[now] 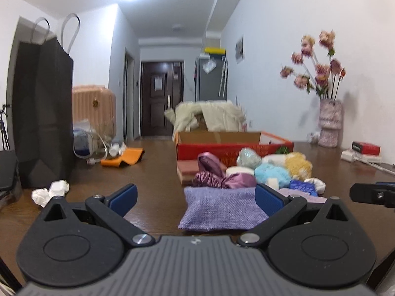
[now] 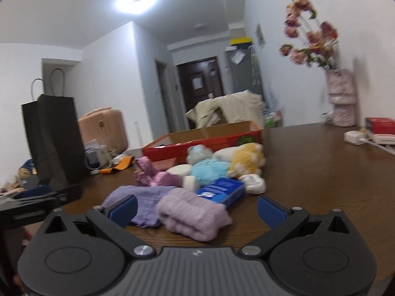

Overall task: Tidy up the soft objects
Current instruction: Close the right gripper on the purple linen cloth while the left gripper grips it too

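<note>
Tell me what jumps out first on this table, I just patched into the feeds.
A colourful heap of soft things sits mid-table in front of an open red box. Nearest the open right tongs lies a folded lilac towel; a purple woven cushion lies between the open left tongs. A tall black paper bag stands far left.

My left gripper (image 1: 196, 201) level, low over the table, jaws spread wide and empty, my right gripper (image 2: 196, 211) beside it, tilted slightly, jaws wide, nothing held
</note>
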A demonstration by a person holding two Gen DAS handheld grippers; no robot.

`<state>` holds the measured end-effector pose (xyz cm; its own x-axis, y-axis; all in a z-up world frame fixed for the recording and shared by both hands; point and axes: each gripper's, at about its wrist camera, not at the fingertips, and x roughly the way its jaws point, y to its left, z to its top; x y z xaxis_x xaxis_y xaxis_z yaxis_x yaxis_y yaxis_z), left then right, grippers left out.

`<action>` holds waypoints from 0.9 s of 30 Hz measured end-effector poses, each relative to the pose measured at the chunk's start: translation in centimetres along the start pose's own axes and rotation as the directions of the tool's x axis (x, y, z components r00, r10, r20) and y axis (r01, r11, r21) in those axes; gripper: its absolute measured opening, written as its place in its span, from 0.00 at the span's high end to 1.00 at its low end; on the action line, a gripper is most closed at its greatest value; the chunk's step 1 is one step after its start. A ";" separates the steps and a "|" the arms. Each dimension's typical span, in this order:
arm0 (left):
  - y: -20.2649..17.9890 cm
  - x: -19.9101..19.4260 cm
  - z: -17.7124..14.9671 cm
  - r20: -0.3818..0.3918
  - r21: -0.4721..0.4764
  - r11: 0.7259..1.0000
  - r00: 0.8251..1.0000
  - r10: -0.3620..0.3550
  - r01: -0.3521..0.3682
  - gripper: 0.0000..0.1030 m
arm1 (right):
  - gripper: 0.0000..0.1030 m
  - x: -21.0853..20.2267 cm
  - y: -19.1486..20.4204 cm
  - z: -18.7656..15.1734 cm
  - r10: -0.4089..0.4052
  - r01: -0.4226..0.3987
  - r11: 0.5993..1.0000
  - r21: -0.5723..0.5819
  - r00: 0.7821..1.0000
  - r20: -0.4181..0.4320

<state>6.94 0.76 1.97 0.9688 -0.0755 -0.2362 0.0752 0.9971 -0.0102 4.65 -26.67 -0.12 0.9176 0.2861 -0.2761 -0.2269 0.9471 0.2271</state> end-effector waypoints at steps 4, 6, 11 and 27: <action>1.5 3.0 0.9 -0.083 -0.091 0.995 0.995 -0.049 0.041 0.01 | 0.30 1.8 1.6 1.1 0.125 -0.126 0.992 -0.017 0.991 -0.038; 2.2 4.8 1.2 -0.124 -0.134 0.990 0.991 -0.055 0.039 0.06 | 0.45 3.5 2.6 1.3 0.177 -0.179 0.983 -0.024 0.981 -0.076; 4.4 9.3 1.4 -0.233 -0.251 0.965 0.963 -0.132 0.072 0.22 | 0.58 9.6 4.6 1.4 0.254 -0.258 0.966 0.010 0.944 -0.211; 7.7 11.1 -0.1 -0.278 -0.381 0.882 0.876 -0.394 0.276 0.77 | 0.49 15.4 5.5 1.5 0.080 -0.089 0.996 -0.011 0.941 -0.330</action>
<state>18.27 7.60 -0.78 0.7534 -0.4571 -0.4727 0.2441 0.8619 -0.4445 18.05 -17.29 -1.74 0.7371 0.3932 -0.5497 -0.3109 0.9194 0.2408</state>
